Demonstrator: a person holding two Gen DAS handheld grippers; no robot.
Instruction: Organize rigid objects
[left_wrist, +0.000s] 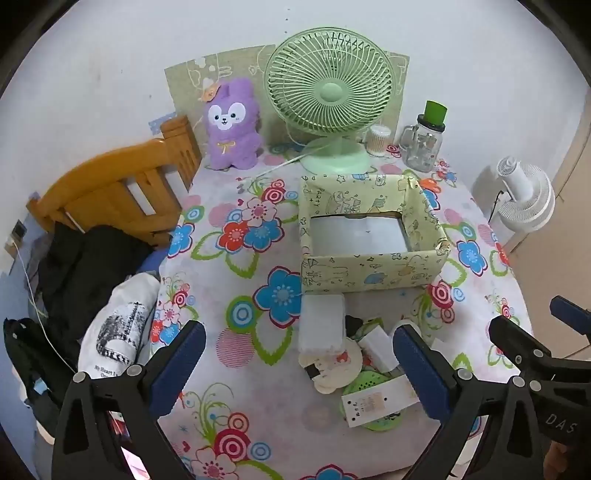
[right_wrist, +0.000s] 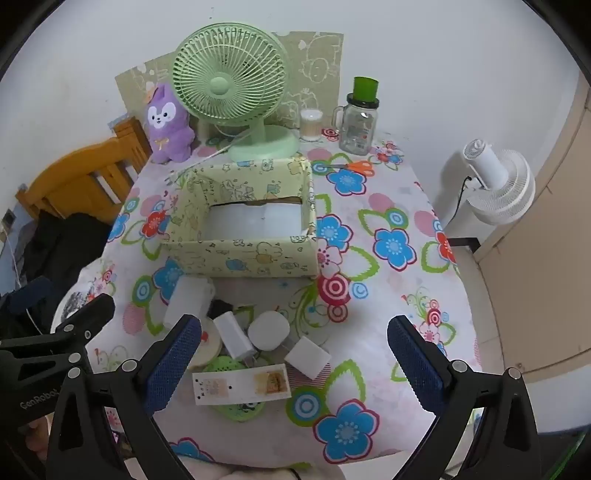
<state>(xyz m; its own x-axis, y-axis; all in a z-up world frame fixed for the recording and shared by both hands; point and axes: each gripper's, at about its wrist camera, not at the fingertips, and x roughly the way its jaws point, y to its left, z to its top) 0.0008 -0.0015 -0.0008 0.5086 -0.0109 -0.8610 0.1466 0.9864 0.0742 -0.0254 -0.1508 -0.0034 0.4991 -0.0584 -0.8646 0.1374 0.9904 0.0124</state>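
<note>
A pale green patterned box (left_wrist: 373, 267) (right_wrist: 243, 254) stands open-topped mid-table, with only a white liner showing inside. In front of it lies a pile of small objects: a white translucent case (left_wrist: 320, 325) (right_wrist: 188, 301), a white flat strip with a label (left_wrist: 380, 400) (right_wrist: 242, 384), a green round perforated lid (left_wrist: 364, 384) (right_wrist: 225, 365), a white charger block (right_wrist: 232, 334), a round white puck (right_wrist: 268, 329) and a white square block (right_wrist: 307, 356). My left gripper (left_wrist: 299, 363) is open above the pile's left side. My right gripper (right_wrist: 295, 360) is open over the pile.
A green desk fan (left_wrist: 328, 99) (right_wrist: 231, 85), a purple plush toy (left_wrist: 231, 125), a cotton-swab jar (right_wrist: 311, 125) and a glass mug jar with green lid (left_wrist: 424, 142) stand at the back. Orange scissors (right_wrist: 356, 167) lie behind the box. A wooden chair (left_wrist: 110, 192) with clothes is left; a white fan (right_wrist: 495, 184) is right.
</note>
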